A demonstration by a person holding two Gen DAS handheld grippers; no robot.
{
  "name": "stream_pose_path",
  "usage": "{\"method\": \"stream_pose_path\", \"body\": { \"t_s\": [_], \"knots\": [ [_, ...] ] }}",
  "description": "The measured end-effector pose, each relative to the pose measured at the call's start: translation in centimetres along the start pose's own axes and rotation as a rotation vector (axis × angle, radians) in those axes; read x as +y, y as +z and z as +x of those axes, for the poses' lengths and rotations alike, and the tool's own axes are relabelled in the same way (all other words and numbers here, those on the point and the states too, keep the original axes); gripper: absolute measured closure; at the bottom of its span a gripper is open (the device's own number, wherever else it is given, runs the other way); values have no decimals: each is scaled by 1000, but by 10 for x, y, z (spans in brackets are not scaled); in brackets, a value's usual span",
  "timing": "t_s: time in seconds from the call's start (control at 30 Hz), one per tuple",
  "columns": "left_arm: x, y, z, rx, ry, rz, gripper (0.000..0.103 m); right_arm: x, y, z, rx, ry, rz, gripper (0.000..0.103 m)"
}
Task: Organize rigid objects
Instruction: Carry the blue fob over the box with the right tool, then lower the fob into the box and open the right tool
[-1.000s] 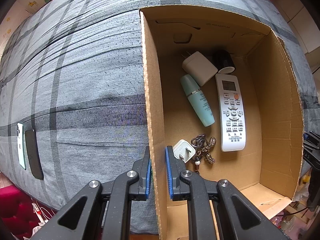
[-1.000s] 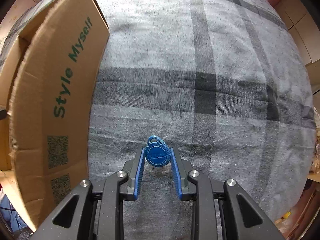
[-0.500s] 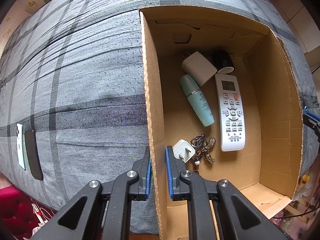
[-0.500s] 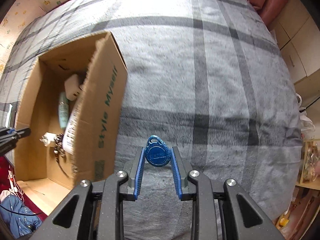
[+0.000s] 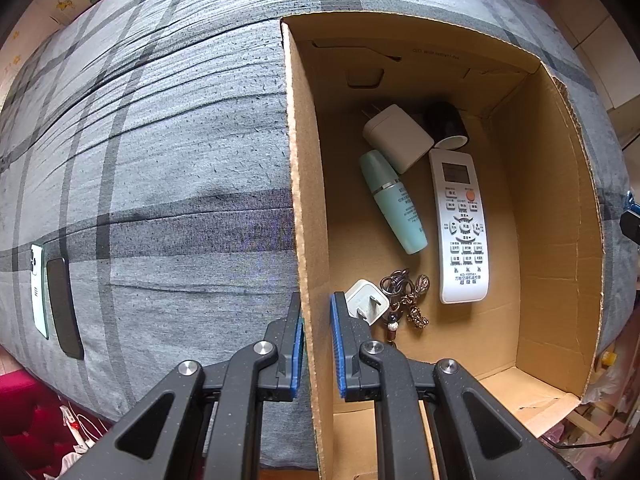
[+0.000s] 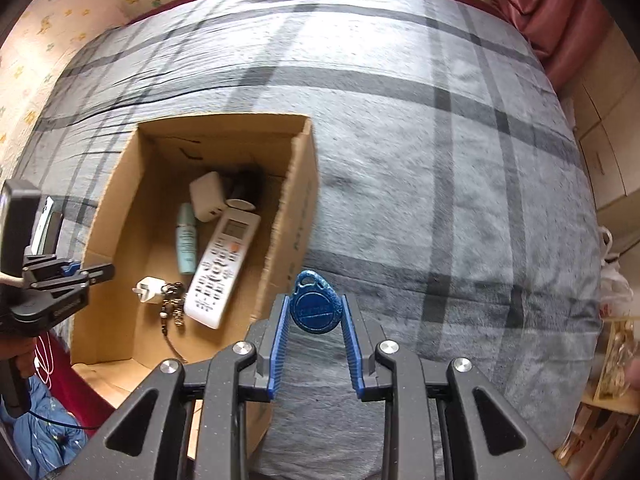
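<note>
Left wrist view: the left gripper (image 5: 316, 316) points straight down with its blue-padded jaws pinched on the near left wall of the open brown cardboard box (image 5: 560, 184), one pad outside, one inside. The box sits on a grey plaid bedspread (image 5: 160, 140). On its floor lie a white remote control (image 5: 462, 224), a pale teal bottle (image 5: 392, 200), a large white plug adapter (image 5: 398, 138), a black-and-white cylinder (image 5: 446, 124), a small white plug (image 5: 366, 302) and a bunch of metal key rings with charms (image 5: 404, 296). Two phones (image 5: 56, 292) lie on the bedspread, well apart from the box.

Right wrist view: the right gripper (image 6: 316, 316) is narrowly parted, its blue pads clamped on the sides of a blue teardrop-shaped key fob (image 6: 315, 308). The fob is held up in the air, just beside the box's right wall, over the bedspread.
</note>
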State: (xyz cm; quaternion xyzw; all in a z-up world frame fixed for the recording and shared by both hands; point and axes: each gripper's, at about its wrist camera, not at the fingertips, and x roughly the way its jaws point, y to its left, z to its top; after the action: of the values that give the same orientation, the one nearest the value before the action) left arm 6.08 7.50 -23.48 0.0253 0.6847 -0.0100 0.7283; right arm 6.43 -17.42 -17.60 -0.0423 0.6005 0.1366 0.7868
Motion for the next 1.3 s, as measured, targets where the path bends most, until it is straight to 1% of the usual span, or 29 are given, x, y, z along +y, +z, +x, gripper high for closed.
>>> {"method": "stream_pose_path", "body": {
  "t_s": [0.4, 0.9, 1.07, 1.3],
  "knots": [
    [1, -1, 0, -1, -7, -2, 90, 48, 6, 9, 24, 63, -100, 76],
    [4, -1, 0, -3, -16, 1, 90, 100, -11, 50, 105, 112, -217, 76],
    [5, -1, 2, -3, -19, 2, 90, 111, -18, 64, 126, 130, -227, 76],
    [5, -1, 2, -4, -19, 5, 90, 118, -25, 85, 151, 143, -242, 76]
  ]
}}
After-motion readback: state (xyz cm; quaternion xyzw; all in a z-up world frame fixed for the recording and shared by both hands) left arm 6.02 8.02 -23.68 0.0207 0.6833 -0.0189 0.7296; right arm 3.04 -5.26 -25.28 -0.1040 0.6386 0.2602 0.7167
